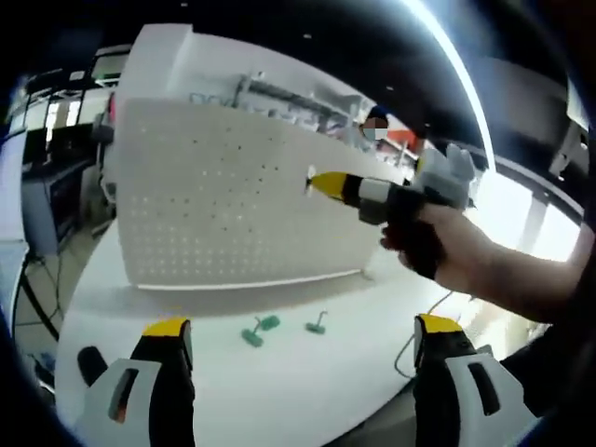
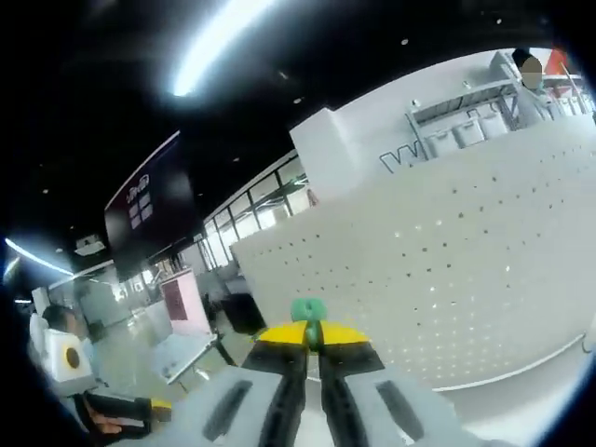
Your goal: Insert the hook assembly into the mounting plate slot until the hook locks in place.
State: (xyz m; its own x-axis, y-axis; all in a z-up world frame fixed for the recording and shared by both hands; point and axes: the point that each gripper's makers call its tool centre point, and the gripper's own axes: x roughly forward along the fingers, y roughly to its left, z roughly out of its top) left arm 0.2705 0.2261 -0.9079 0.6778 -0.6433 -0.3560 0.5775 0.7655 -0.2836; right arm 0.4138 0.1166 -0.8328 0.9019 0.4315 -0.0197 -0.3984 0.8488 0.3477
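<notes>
Right gripper [image 2: 312, 346] clamps a green hook [image 2: 308, 310] at the pegboard [image 1: 223, 200] face; left gripper [image 1: 303, 349] hangs open above the tabletop [image 1: 307, 382]. Risk, as a judgement: angled entry could jam the hook short of locking.

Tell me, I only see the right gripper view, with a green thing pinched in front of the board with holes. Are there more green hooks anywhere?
Observer: Yes. In the left gripper view two loose green hooks lie on the white table, in front of the pegboard.
Operator: Is the other gripper holding one?
Observer: No. The left gripper is open, with nothing between its jaws.
Operator: Who's holding my gripper?
Observer: A hand holds the right gripper. Its yellow tip, with the pinched hook, is up near the pegboard's face. I cannot tell if it touches.
</notes>
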